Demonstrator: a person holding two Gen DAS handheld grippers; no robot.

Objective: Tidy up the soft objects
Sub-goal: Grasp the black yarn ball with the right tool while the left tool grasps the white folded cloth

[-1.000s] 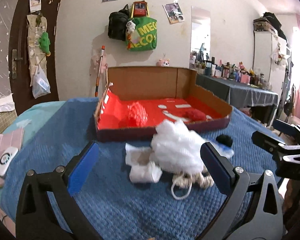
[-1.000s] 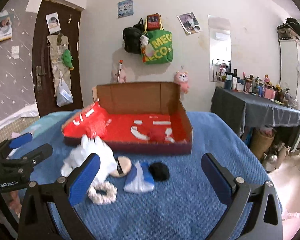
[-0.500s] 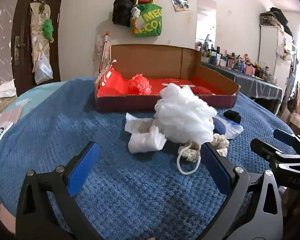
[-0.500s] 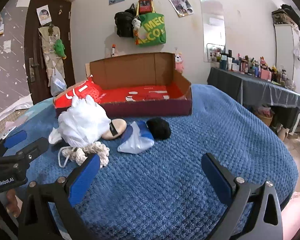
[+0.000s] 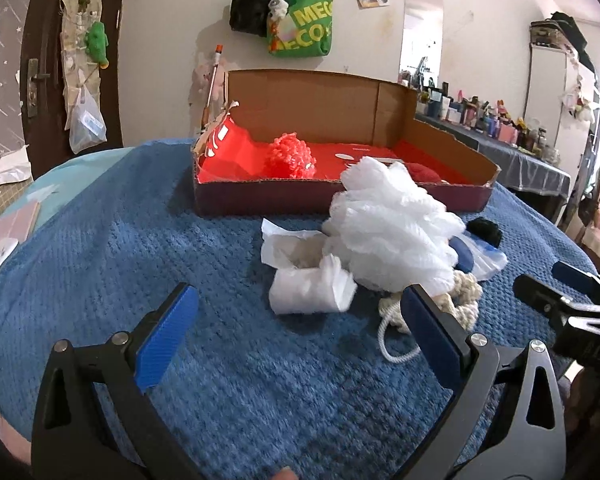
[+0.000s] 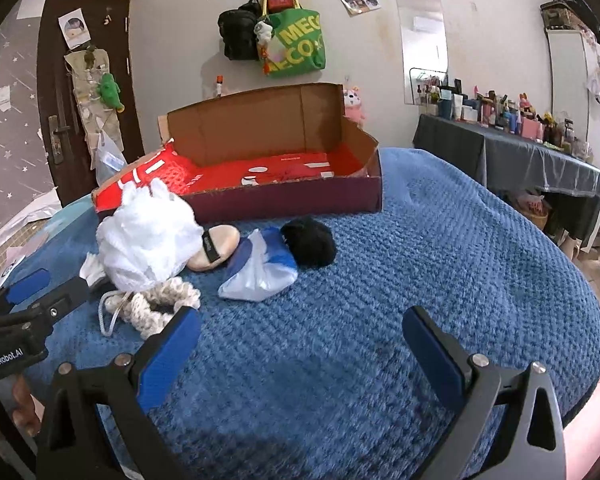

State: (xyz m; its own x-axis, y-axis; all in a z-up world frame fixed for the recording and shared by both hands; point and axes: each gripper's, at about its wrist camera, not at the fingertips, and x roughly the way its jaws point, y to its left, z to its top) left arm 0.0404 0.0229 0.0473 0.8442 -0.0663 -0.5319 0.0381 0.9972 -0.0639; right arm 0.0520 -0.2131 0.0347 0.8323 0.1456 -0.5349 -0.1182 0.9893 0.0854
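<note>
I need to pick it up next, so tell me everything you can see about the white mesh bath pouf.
The white mesh bath pouf is a fluffy ball of gathered, translucent-looking netting, puffed up and uncrushed. It sits on the blue knitted blanket just in front of the open cardboard box. It rests against crumpled white tissue, a cream rope coil and a beige pad. Neither gripper touches it.

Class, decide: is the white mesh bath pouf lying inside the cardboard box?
No, the white mesh pouf lies on the blue blanket before the box.
</note>
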